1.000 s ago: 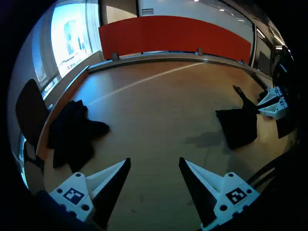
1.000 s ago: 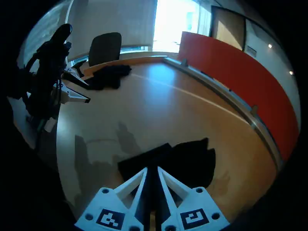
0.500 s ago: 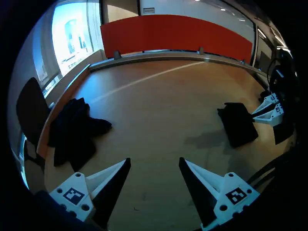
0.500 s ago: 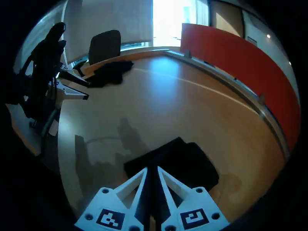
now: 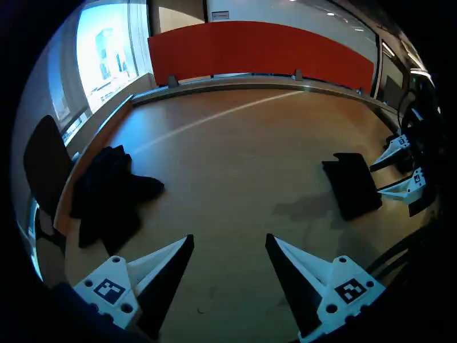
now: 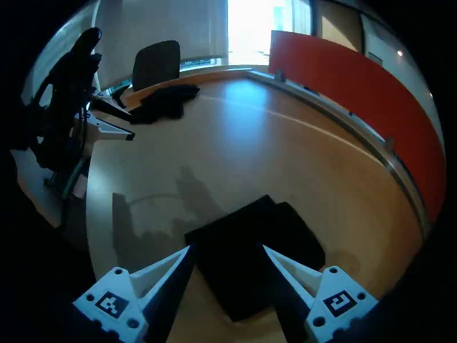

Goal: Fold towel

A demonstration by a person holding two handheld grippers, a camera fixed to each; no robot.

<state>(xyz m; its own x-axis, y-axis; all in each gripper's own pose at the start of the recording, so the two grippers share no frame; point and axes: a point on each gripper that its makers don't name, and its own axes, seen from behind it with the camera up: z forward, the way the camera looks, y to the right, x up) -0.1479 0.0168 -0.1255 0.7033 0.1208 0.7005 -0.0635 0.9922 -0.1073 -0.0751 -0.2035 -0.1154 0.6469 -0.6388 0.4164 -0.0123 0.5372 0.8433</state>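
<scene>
I see an office here: a wide wooden desk (image 5: 240, 148) edged by a red divider screen (image 5: 257, 51), a dark office chair (image 6: 155, 66) at its edge, a big bright window (image 5: 105, 51), and ceiling spotlights (image 5: 331, 14) overhead.

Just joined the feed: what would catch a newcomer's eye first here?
The folded dark towel lies flat on the wooden table, at the tips of the open right gripper. Next come the red partition along the table's far edge and a crumpled dark cloth heap near the chair.
</scene>
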